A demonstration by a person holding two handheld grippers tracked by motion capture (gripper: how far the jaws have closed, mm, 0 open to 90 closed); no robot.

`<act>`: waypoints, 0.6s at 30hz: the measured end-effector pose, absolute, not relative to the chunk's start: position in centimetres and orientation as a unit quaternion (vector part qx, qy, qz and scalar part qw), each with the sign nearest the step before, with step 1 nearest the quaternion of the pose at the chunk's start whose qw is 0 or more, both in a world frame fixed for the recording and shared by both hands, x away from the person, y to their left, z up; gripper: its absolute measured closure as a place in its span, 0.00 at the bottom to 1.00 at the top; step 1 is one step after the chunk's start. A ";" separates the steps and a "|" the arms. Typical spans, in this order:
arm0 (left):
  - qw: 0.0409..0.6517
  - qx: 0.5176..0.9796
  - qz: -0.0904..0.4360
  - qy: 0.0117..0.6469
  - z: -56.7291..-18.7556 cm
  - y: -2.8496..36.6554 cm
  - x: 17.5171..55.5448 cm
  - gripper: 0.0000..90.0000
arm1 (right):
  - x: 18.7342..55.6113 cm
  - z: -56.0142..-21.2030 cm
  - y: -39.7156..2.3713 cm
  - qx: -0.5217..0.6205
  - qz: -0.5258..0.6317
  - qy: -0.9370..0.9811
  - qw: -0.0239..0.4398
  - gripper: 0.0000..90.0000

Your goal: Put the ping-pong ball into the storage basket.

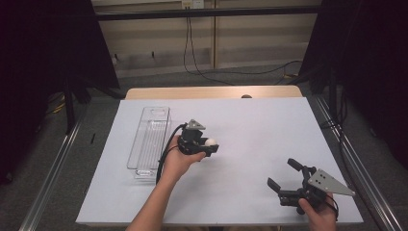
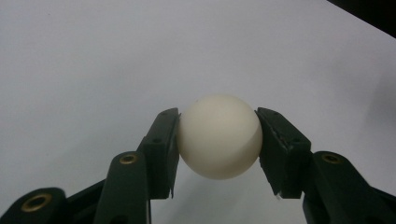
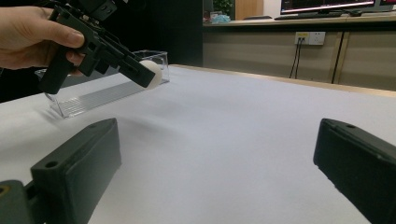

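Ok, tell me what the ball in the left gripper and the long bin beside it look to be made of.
Ball: probably smooth matt plastic, like a table tennis ball; it is cream-white, evenly round, with no shine or seam visible.
Bin: clear hard plastic, likely acrylic; the white table cover shows through its walls, its edges catch light, and its floor is ribbed.

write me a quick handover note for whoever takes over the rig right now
Left gripper: shut on the white ball, held clear above the table.
Right gripper: open, nothing between its jaws, near the table's right front.
Clear plastic bin: lies left of the left gripper; nothing visible inside it.
Done: ball picked up.
Left: probably carry the ball to the bin and release it there.
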State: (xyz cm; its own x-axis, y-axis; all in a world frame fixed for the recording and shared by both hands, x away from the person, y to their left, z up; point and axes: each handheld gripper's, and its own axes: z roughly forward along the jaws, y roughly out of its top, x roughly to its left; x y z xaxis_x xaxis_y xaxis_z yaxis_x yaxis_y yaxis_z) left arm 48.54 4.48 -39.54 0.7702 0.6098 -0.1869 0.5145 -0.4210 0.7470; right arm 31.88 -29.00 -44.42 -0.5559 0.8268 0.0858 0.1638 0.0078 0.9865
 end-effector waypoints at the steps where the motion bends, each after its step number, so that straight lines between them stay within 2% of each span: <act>1: 0.421 0.841 0.055 0.334 -39.5 4.5 48.5 0.57 | 31.9 -44.4 -29.0 0.380 0.593 0.652 0.279 0.00; 18: 0.423 0.838 0.057 0.339 -39.1 5.1 48.6 0.57 | 31.9 -44.4 -28.9 0.381 0.594 0.651 0.279 0.00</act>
State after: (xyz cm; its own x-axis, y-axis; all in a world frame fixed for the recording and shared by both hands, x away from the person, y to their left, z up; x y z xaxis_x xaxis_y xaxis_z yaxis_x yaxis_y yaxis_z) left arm 48.64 5.08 -39.06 0.7631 0.6174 -0.1912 0.5205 -0.4118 0.7480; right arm 31.90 -28.94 -44.42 -0.5535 0.8279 0.0901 0.1650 0.0029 0.9863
